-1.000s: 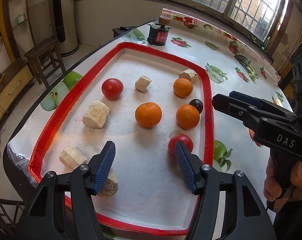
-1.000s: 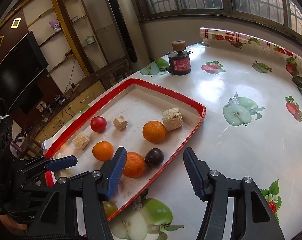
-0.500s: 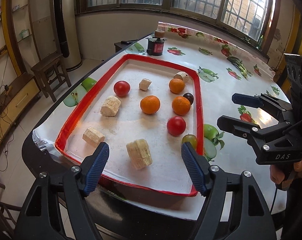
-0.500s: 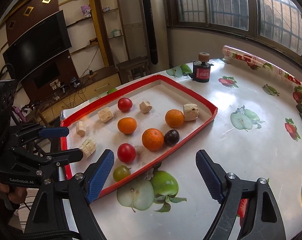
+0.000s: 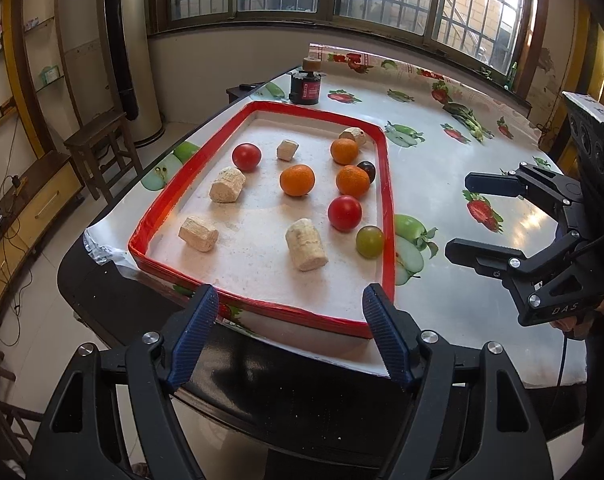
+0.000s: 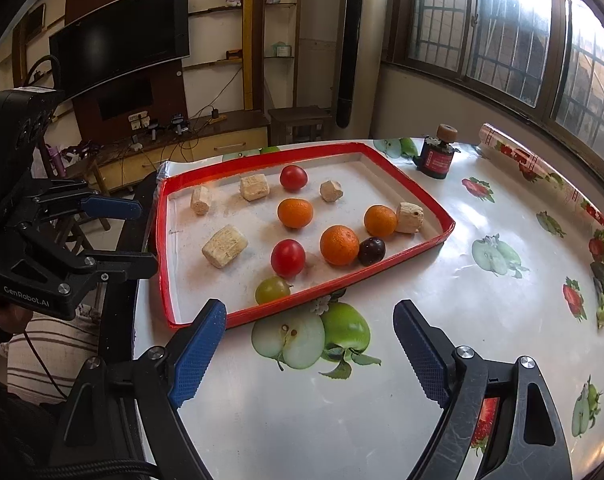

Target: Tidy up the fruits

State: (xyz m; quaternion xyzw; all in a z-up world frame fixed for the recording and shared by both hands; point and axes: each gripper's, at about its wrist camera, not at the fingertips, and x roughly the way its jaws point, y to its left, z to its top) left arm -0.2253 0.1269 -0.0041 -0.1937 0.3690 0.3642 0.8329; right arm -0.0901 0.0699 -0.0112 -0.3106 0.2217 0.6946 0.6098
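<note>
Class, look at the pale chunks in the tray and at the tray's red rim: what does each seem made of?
Pale chunks: probably cut corncob or some dry, fibrous plant matter; matte beige, ridged sides, crumbs scattered around. Tray's red rim: looks like glossy red tape or plastic edging, wrinkled and shiny; what lies underneath is hidden.

Table (image 5: 442, 184) (fruit-print cloth) bears red tray (image 5: 386, 184), black jar (image 5: 304, 87).

A table (image 6: 442, 320) covered in fruit-print oilcloth is shown. A small black canister (image 5: 304, 87) with a red label and cork top is seen near the table's far edge. A wooden stool (image 5: 98, 140) and a tall cylindrical unit (image 6: 356, 46) are seen beyond the table, and a television (image 6: 120, 38) is mounted further off.
</note>
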